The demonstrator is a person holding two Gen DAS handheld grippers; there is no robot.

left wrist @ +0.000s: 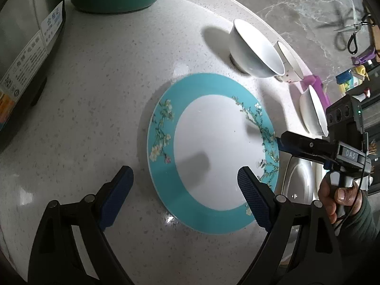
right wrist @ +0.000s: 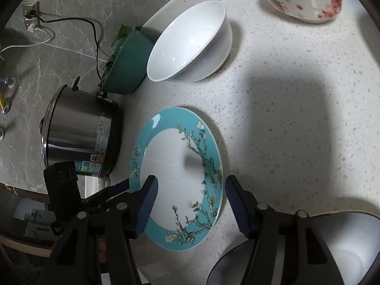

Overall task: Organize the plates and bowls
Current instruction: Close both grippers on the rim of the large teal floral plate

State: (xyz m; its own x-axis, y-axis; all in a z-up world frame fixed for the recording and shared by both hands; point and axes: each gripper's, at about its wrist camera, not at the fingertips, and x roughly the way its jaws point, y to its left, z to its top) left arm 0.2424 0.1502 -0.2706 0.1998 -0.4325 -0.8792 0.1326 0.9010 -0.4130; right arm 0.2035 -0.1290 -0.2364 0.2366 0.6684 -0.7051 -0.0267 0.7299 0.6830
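Note:
A teal-rimmed plate (left wrist: 213,152) with a white centre and blossom pattern lies flat on the speckled white counter (left wrist: 99,109); it also shows in the right wrist view (right wrist: 175,175). My left gripper (left wrist: 185,190) is open and empty, hovering over the plate's near edge. My right gripper (right wrist: 191,204) is open and empty above the plate's near side; its body shows in the left wrist view (left wrist: 308,147) at the plate's right edge. A plain white bowl (left wrist: 254,49) stands beyond the plate, seen too in the right wrist view (right wrist: 190,42).
A red-flowered bowl (right wrist: 306,0) and another white bowl (left wrist: 313,111) stand nearby; a white dish (right wrist: 344,247) lies at the near right. A steel cooker (right wrist: 80,137) and a green basin (right wrist: 128,66) stand at the left. The counter edge curves behind.

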